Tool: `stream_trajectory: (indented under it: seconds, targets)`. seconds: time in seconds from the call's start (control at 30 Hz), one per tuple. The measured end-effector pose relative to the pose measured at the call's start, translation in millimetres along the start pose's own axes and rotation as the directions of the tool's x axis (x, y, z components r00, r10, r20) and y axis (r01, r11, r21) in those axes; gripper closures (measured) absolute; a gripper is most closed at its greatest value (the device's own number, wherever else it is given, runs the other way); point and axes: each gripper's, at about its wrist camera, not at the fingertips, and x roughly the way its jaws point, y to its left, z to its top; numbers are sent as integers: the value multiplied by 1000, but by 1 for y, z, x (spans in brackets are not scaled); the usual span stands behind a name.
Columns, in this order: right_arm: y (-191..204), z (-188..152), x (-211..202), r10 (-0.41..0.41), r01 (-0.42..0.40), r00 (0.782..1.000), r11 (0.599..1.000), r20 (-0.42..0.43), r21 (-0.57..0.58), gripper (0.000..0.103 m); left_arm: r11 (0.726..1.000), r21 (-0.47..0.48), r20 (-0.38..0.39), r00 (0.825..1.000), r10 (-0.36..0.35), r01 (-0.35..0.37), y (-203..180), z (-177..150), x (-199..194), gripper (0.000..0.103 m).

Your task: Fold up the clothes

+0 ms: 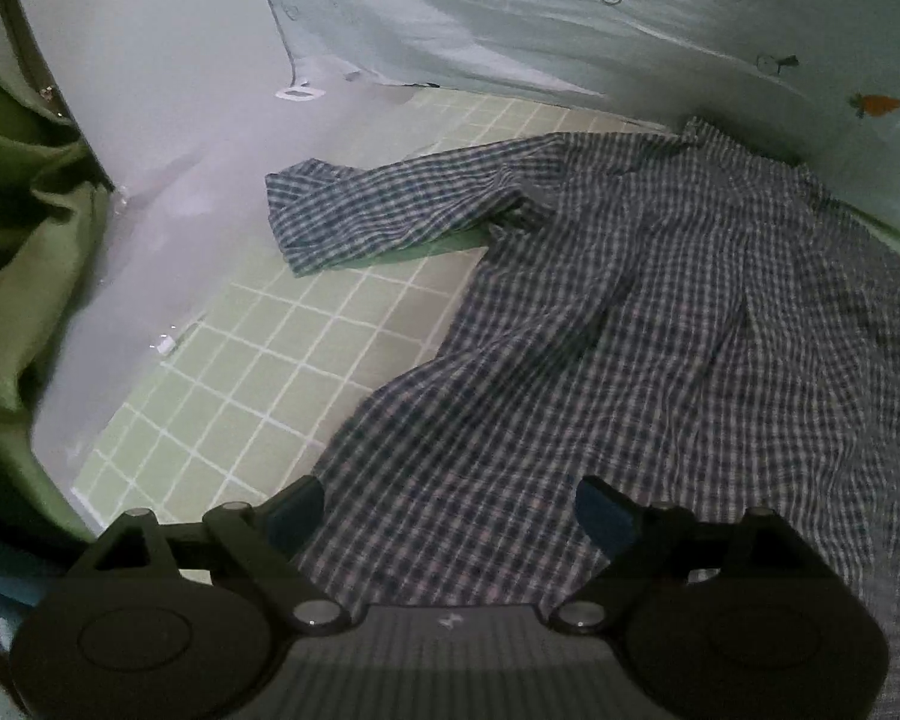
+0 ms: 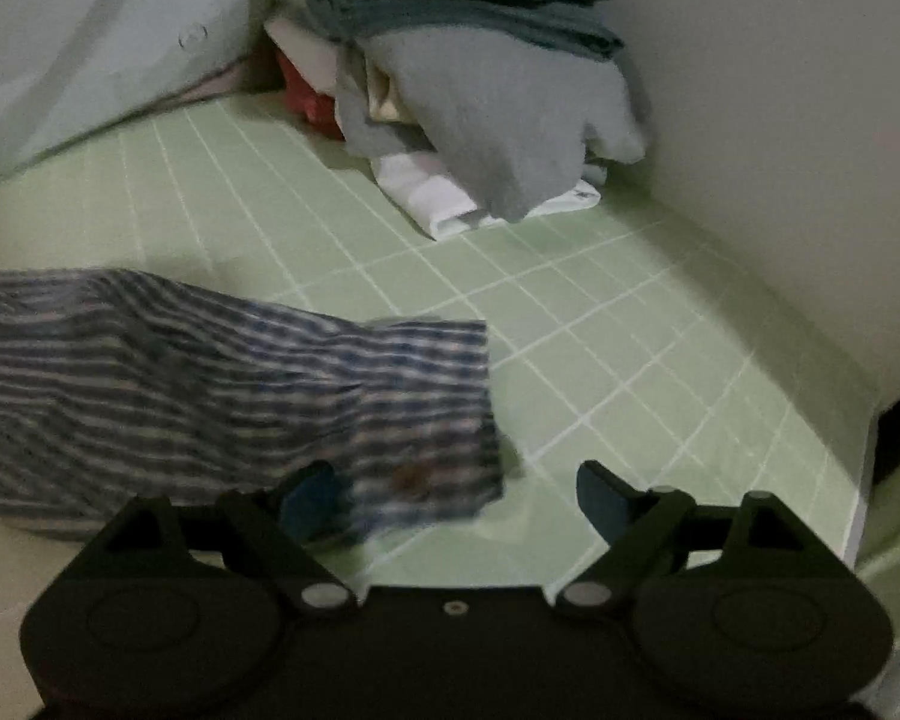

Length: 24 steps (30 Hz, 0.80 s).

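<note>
So this looks like early days on the plaid shirt [image 1: 630,312]. In the left wrist view it's spread out on the green gridded mat [image 1: 258,372], body lying ahead of the fingers and running under them, one sleeve [image 1: 384,210] flung out ahead and off to the left of the fingertips. Nothing is squared up: the body is rumpled, the hem closest to the fingers is wavy, and I don't see a single clean fold line. I'd call it laid out but not folded.

The left gripper [image 1: 450,510] is spread wide with nothing pinched, hovering over the hem end of the shirt. The right gripper [image 2: 456,498] is also wide apart and empty. In its view the other cuff end [image 2: 426,408] sits just ahead of the left finger and overlaps it in the picture, blurry, so I can't tell if it's touching. The right finger has only bare mat in front of it.

Far ahead of the right fingers there's a pile of clothes [image 2: 486,96] against the wall, grey, white, a bit of red. Some look folded, some just heaped; can't say which for sure.

My guess: both sleeves need bringing in, then the body folded over. Pretty much everything on this shirt is left.
</note>
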Motion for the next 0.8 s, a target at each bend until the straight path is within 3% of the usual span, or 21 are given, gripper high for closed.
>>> stream_trajectory:
  seconds: [0.3,0.47,0.63,0.8]
  targets:
    - [-24,26,30,-99,99,995,995,18,13,9,998,32,-18,999,52,-51,-11,0,2,12]
    - [-7,32,17,-129,130,991,991,34,-36,10,999,10,-22,998,53,-53,5,5,9,11]
    - [42,10,-45,9,-3,996,997,86,-71,8,998,-36,-38,998,42,-44,32,15,24,11]
    - [114,-40,-113,138,-128,989,981,60,-148,6,992,-121,-52,999,16,-22,81,32,50,11]
